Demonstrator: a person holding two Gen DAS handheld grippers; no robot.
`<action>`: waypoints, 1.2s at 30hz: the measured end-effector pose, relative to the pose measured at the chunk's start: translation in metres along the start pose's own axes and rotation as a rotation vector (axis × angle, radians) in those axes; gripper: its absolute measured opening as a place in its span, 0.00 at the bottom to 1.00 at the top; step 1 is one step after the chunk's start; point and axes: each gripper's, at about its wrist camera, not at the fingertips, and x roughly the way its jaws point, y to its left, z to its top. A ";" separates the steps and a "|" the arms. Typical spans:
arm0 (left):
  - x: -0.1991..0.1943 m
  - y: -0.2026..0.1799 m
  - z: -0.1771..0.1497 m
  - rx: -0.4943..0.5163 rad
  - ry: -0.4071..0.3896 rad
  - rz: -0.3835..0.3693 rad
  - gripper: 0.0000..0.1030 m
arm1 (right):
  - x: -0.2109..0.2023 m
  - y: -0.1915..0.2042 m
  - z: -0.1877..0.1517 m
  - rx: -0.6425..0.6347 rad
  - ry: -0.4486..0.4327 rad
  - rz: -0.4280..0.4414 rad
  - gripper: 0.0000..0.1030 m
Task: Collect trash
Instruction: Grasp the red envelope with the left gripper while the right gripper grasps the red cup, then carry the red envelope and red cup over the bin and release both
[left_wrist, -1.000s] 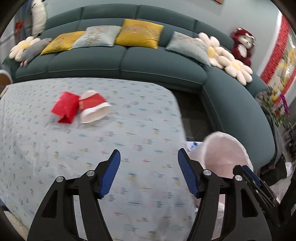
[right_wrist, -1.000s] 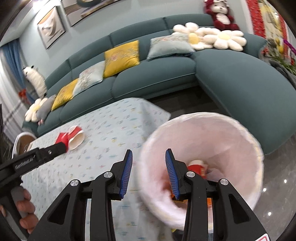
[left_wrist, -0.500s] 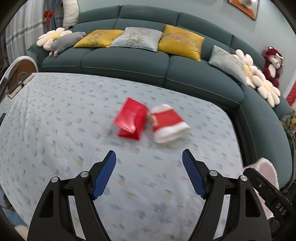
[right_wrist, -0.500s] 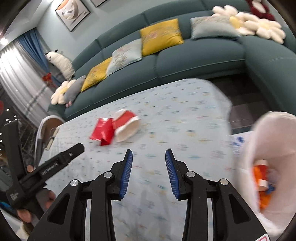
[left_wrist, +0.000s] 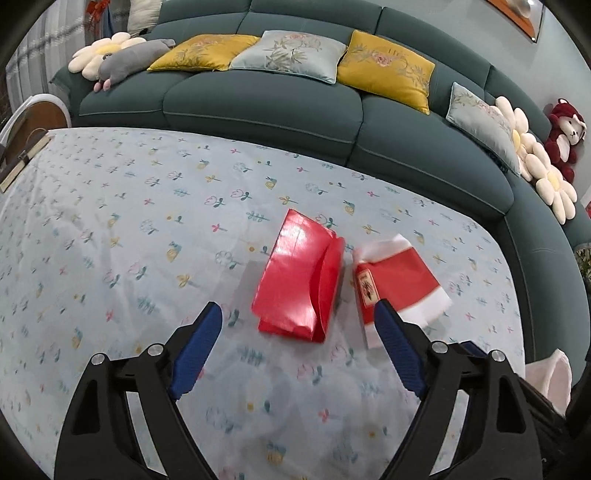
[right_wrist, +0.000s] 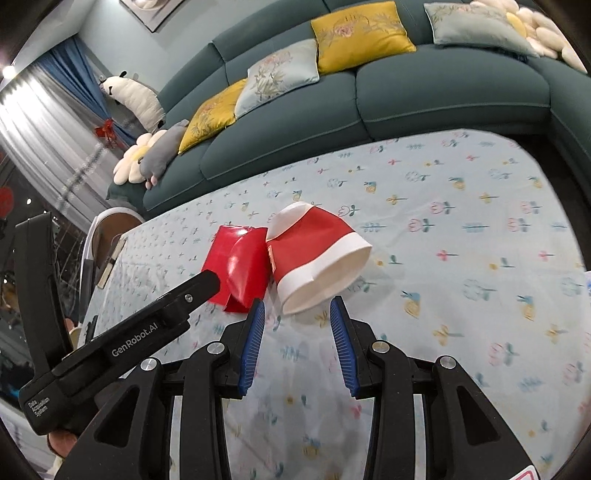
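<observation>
Now both grippers, left and right, hover spread and empty just short of the cup, with the red packet touching its side.

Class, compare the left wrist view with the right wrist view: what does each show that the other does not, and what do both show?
Only the left wrist view shows the red teddy at the sofa's far end and a white bag edge by the table. Only the right wrist view shows the cup's open mouth, the left gripper's body from outside, the blue curtain and the panda toy. Both show the red packet beside the cup on the tablecloth, the sofa and open grippers, left and right.
</observation>
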 end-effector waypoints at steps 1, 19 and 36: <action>0.005 0.000 0.002 0.003 0.003 0.002 0.77 | 0.006 -0.002 0.002 0.009 0.004 0.004 0.35; 0.026 -0.007 0.002 0.034 0.044 -0.095 0.01 | 0.040 -0.005 0.011 0.043 0.023 0.086 0.04; -0.090 -0.107 -0.034 0.159 -0.049 -0.222 0.00 | -0.142 -0.041 -0.015 0.020 -0.225 -0.030 0.04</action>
